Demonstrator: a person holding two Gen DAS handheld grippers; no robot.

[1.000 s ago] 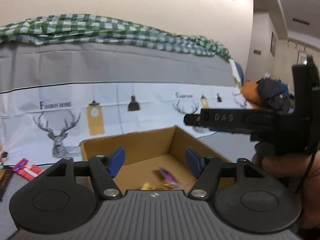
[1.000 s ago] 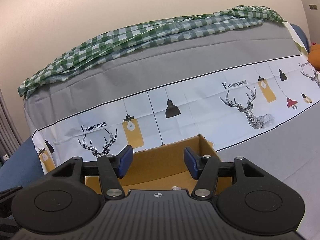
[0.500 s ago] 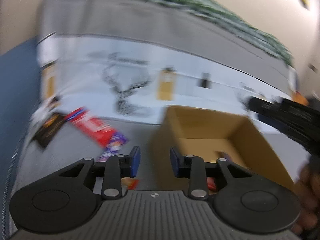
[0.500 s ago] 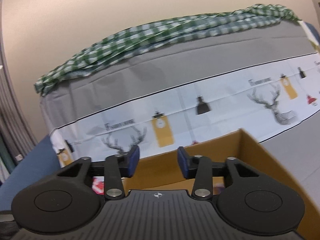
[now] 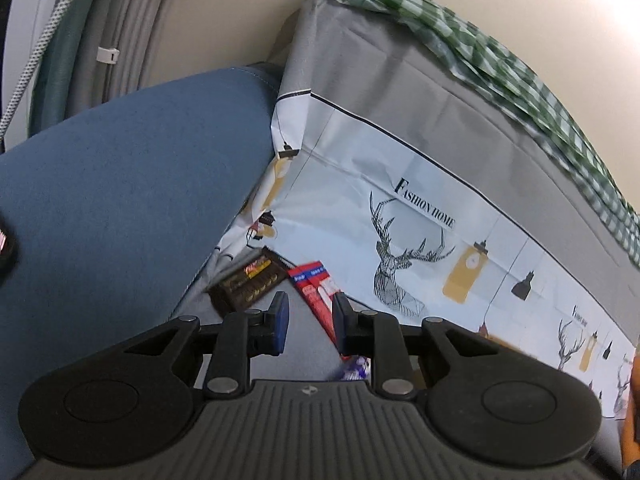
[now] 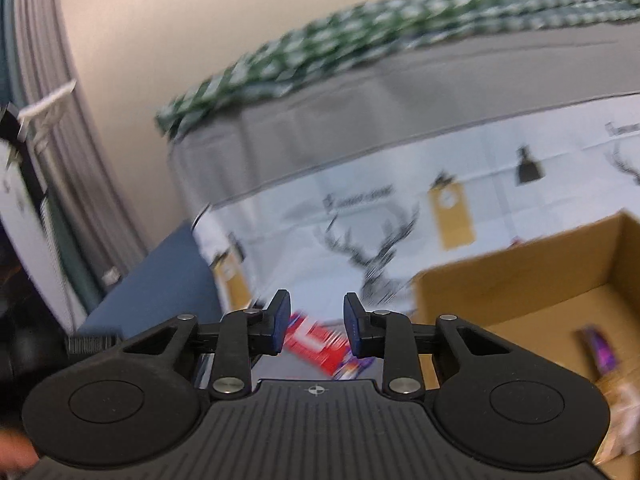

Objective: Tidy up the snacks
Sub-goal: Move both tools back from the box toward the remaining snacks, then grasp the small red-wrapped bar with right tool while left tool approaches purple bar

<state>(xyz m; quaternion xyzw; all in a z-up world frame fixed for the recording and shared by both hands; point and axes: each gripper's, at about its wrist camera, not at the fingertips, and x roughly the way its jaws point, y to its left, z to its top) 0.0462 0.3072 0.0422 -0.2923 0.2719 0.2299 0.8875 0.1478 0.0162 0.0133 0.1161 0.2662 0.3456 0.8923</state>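
Observation:
In the left wrist view my left gripper (image 5: 307, 322) is open and empty, just above a red snack packet (image 5: 316, 286) on the grey cloth. A dark brown chocolate packet (image 5: 250, 280) lies to its left. A purple wrapper (image 5: 354, 368) shows below the right finger. In the blurred right wrist view my right gripper (image 6: 314, 322) is open and empty, with the red packet (image 6: 316, 340) beyond its fingers. The cardboard box (image 6: 516, 284) stands to the right and holds a purple wrapper (image 6: 600, 350) and a golden packet (image 6: 618, 394).
A cloth with deer prints (image 5: 400, 256) drapes a raised surface behind the snacks, with a green checked cloth (image 5: 480, 52) on top. A blue cushion (image 5: 120, 184) rises at the left. Grey curtains (image 5: 120, 20) hang at the back left.
Both grippers swung left, away from the cardboard box towards the loose packets. Their jaws narrowed from wide open to a smaller gap. The box has left the left wrist view.

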